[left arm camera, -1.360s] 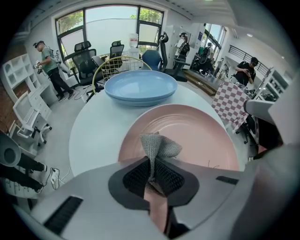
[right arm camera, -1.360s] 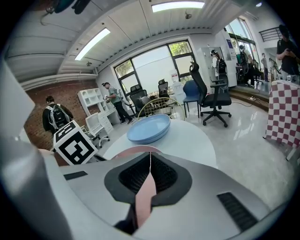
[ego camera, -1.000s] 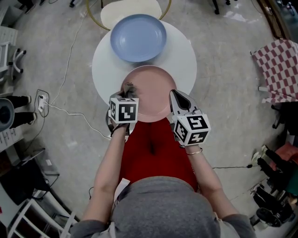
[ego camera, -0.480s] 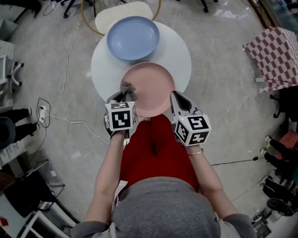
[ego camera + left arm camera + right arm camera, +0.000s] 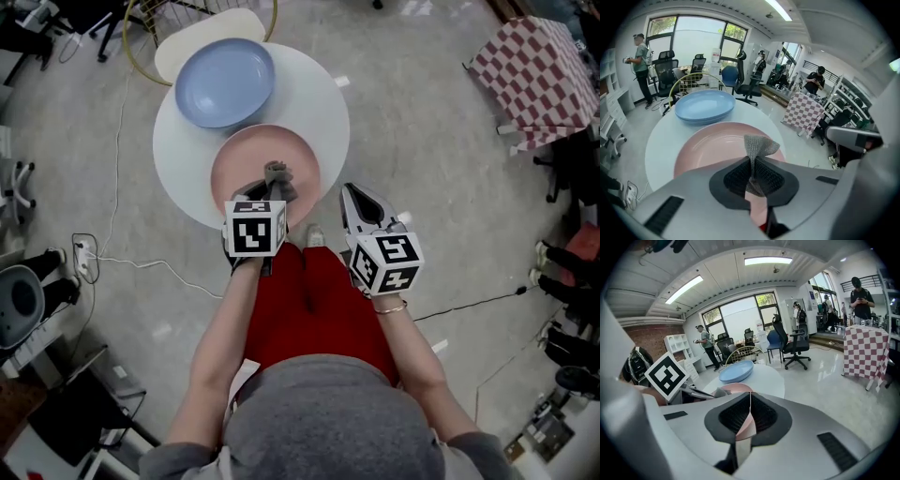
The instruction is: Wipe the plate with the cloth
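Observation:
A pink plate (image 5: 246,167) lies at the near edge of a round white table (image 5: 319,103). My left gripper (image 5: 275,189) is shut on a small grey cloth (image 5: 277,174), and the cloth rests on the near middle of the plate. In the left gripper view the cloth (image 5: 758,146) sticks up from the left gripper (image 5: 752,169) above the pink plate (image 5: 708,147). My right gripper (image 5: 354,195) hangs to the right of the plate, apart from its rim. In its own view the right gripper (image 5: 750,401) is shut on nothing.
A blue plate (image 5: 225,82) sits on the far left of the table. Behind the table stands a white chair (image 5: 208,33). A checkered cloth-covered stand (image 5: 534,56) is at the far right. A cable (image 5: 122,262) runs over the floor on the left.
The left gripper has drawn the cloth from the plate's left rim to its near middle. The plate's right rim now lies farther from the right gripper. The head view has shifted.

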`<state>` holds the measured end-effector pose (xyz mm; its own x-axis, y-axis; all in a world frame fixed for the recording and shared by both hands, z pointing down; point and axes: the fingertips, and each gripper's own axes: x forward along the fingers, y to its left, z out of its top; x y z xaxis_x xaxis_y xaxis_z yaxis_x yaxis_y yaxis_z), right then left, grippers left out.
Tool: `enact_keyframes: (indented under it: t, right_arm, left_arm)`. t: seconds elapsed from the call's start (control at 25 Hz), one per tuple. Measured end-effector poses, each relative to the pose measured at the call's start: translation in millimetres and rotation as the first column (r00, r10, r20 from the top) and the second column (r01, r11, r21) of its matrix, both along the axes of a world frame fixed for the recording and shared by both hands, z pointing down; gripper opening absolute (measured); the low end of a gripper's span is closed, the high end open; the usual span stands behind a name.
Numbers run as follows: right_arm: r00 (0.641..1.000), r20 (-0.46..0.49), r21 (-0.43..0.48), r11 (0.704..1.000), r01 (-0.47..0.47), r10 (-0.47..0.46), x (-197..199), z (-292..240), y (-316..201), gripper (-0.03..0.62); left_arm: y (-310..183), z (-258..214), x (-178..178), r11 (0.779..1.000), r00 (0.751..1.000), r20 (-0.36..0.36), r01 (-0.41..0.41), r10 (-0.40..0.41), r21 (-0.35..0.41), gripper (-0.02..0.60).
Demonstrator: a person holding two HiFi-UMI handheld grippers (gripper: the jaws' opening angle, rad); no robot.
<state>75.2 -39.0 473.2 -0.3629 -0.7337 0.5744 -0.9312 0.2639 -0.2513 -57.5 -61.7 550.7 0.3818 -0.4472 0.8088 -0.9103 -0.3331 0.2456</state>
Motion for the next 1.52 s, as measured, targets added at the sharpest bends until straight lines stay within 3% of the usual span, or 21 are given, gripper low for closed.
enact_keyframes:
  t: [0.24, 0.48, 0.64, 1.0, 1.52]
  right_arm:
    - [0.998, 0.002, -0.006, 0.998, -0.06, 0.06, 36.4, -0.7, 11.2, 0.029]
    - [0.997, 0.002, -0.023, 0.997, -0.073, 0.073, 61.7, 3.5, 17.7, 0.029]
    - [0.999, 0.011, -0.028, 0.999, -0.033, 0.034, 53.5, 6.1, 17.5, 0.029]
    - [0.994, 0.025, -0.022, 0.994, 0.11, -0.11, 1.2, 7.5, 9.4, 0.029]
    - [0.975, 0.019, -0.026, 0.974, 0.223, -0.223, -58.1, 10.8, 3.6, 0.029]
  left_arm:
    - [13.1, 22.1, 51.5, 0.993, 0.995, 0.018, -0.096, 0.097, -0.066, 0.034]
    - [32.0, 41.3, 69.9, 0.982, 0.986, 0.076, -0.134, 0.145, -0.133, 0.034]
    - [48.2, 51.1, 53.0, 0.98, 0.983, 0.125, -0.112, 0.134, -0.165, 0.034]
    - [65.2, 52.8, 0.3, 0.984, 0.988, 0.154, -0.003, 0.031, -0.179, 0.034]
    - [71.8, 50.3, -78.6, 0.98, 0.972, 0.205, 0.143, -0.113, -0.137, 0.034]
